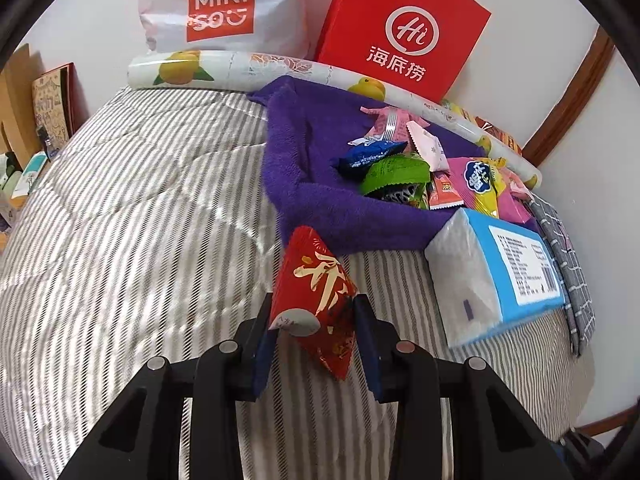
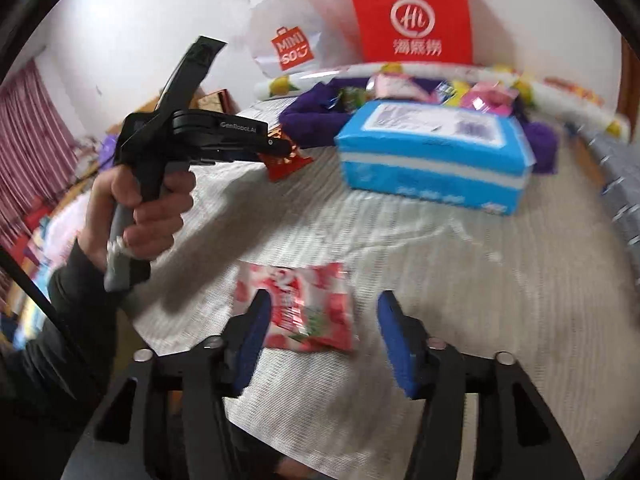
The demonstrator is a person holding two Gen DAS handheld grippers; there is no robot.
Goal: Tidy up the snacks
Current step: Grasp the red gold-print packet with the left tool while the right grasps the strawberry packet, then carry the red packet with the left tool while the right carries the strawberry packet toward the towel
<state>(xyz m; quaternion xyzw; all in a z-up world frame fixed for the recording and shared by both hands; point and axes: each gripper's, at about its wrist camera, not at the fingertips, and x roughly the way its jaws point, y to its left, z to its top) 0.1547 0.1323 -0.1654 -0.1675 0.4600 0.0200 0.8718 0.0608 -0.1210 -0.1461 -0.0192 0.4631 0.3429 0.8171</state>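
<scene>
My left gripper [image 1: 314, 320] is shut on a red snack packet [image 1: 316, 284] with gold lettering, held above the striped bedcover [image 1: 140, 200]. The right wrist view shows the same left gripper [image 2: 280, 148] at the left in a person's hand [image 2: 156, 208], with the red packet [image 2: 286, 164] sticking out of it. My right gripper [image 2: 324, 320] stands open over a pink-and-white strawberry packet [image 2: 308, 304] that lies flat on the bedcover. Its left pad overlaps the packet's edge and the right pad stands apart from it. Several more snack packets [image 1: 400, 168] are piled on a purple towel [image 1: 304, 152].
A blue tissue pack [image 1: 500, 272] lies right of the towel, also blue tissue pack [image 2: 432, 160]. A red paper bag [image 1: 404, 28], a white plastic bag [image 1: 220, 4] and a lemon-print roll [image 1: 180, 68] line the wall. A grey checked cloth [image 1: 568, 264] lies at the right edge.
</scene>
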